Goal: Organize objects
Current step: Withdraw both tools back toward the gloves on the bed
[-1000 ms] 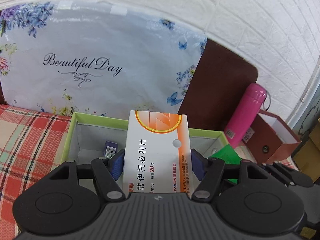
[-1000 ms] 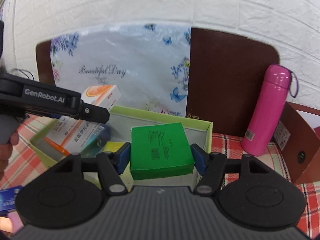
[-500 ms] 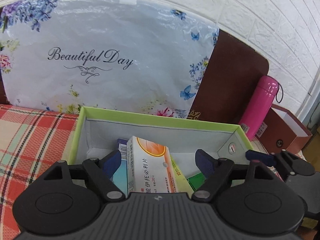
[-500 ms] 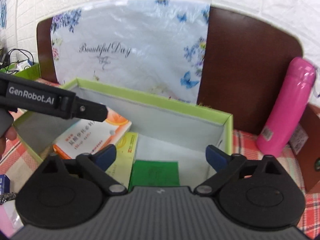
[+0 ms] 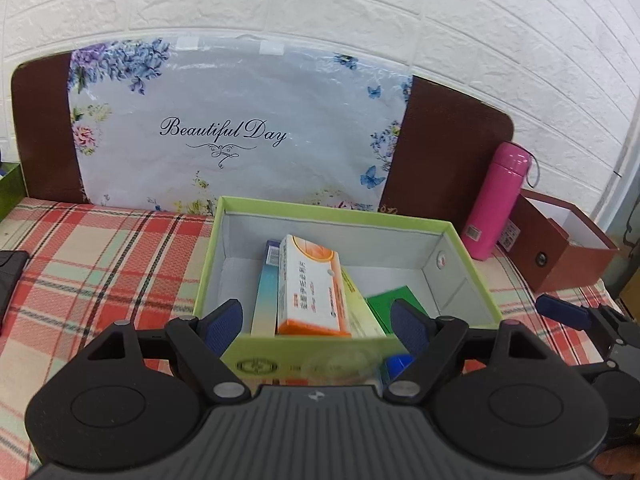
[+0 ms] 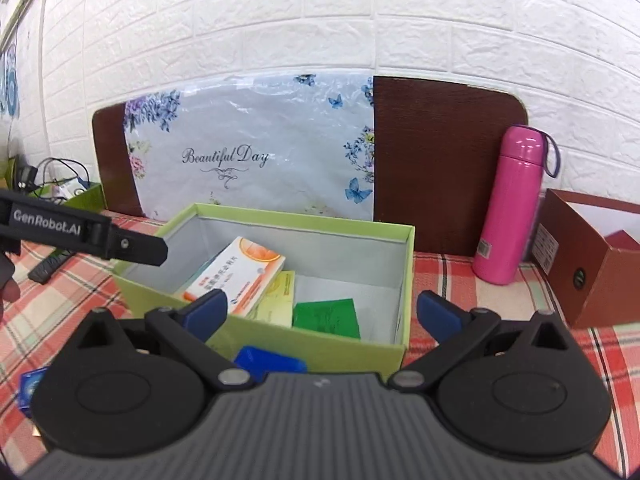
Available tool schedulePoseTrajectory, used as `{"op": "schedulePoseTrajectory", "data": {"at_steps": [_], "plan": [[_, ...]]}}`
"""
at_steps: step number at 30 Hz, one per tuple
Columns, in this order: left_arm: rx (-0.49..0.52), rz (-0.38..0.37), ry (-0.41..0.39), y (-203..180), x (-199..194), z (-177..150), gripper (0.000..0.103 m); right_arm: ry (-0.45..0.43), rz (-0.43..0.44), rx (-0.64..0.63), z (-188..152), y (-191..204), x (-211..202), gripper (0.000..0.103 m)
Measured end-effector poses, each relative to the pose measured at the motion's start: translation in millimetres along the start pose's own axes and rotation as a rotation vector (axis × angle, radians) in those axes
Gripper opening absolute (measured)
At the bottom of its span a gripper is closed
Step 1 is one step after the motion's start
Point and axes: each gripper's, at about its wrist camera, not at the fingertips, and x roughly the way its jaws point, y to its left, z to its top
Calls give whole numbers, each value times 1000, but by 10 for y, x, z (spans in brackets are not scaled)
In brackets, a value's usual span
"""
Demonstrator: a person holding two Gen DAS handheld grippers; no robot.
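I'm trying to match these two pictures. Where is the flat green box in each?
Left wrist view: green box lies low in the light green tray, right of centre.
Right wrist view: green box lies on the tray floor, near centre.
Shared landmark: pink bottle at right.

1. Your left gripper stands wide with nothing between its blue pads, its jaws having opened within the last second.
2. Just beyond it, the light-green box sits on the plaid cloth, holding an orange-and-white medicine carton on edge, a pale teal carton touching its left side, a yellow carton and a green box to its right.
3. Far right, a pink flask stands beside a brown box.
4. Your right gripper's blue fingertip shows at the right edge.
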Motion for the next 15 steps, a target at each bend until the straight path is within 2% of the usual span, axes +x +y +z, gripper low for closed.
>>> {"op": "schedulePoseTrajectory", "data": {"at_steps": [5,15], "plan": [[21,9,-17,-52,-274,-235,84,-15,-1,36,-182,41,-394,103],[-23,-5,3,3,-551,-597,84,-17,7,84,-552,170,-895,103]]}}
